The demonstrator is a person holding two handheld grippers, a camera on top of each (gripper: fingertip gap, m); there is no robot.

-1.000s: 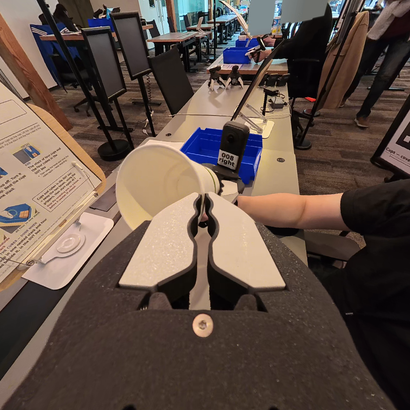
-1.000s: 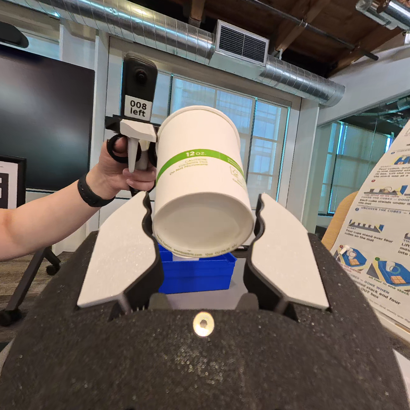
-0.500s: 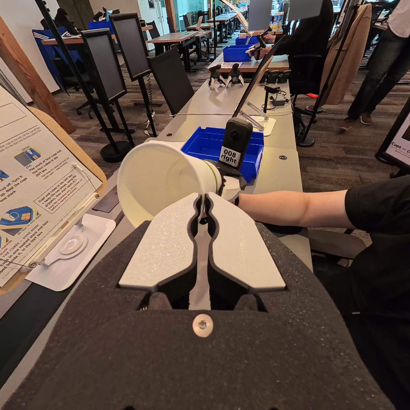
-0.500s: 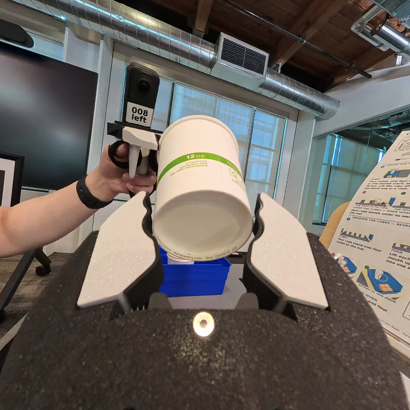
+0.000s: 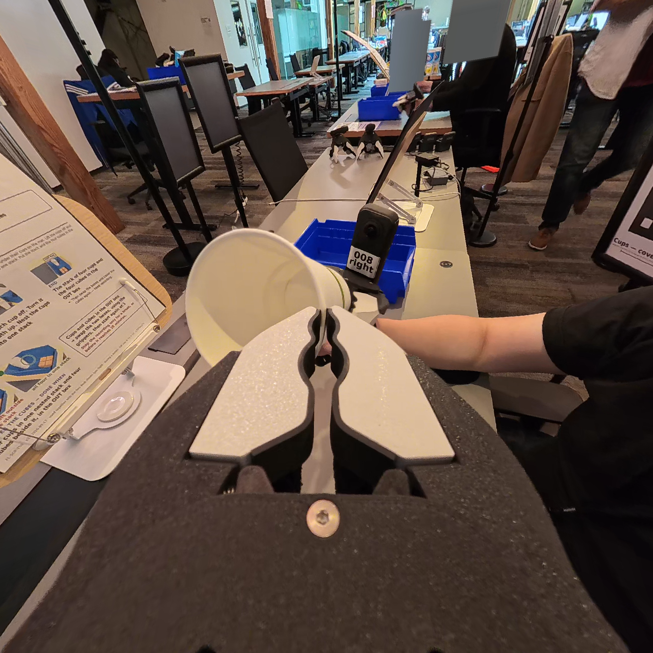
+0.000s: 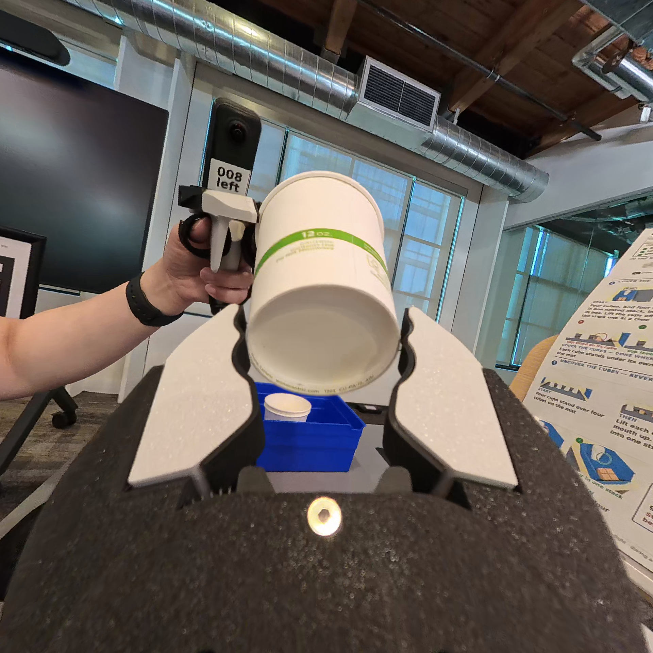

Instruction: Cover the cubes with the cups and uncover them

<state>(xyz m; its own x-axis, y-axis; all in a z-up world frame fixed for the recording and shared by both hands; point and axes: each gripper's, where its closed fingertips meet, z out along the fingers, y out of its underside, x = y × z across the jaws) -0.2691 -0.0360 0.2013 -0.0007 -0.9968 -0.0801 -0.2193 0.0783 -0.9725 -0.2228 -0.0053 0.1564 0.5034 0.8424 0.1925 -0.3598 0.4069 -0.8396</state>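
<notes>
One white paper cup (image 6: 319, 282) w/ green band is held up in the air above the bench (image 5: 438, 293), lying roughly sideways, mouth toward left tongs (image 5: 323, 314), base toward right tongs (image 6: 323, 330). Left tongs are pinched nearly together on the cup's rim wall. Right tongs are spread wide, base of cup between them; contact w/ the pads can't be told. Below, in right wrist view, a 2nd cup (image 6: 287, 407) stands in a blue bin (image 6: 311, 445). Another blue bin (image 5: 353, 247) sits on bench behind the held cup. Instruction board (image 5: 53, 318) stands left on the bench.
</notes>
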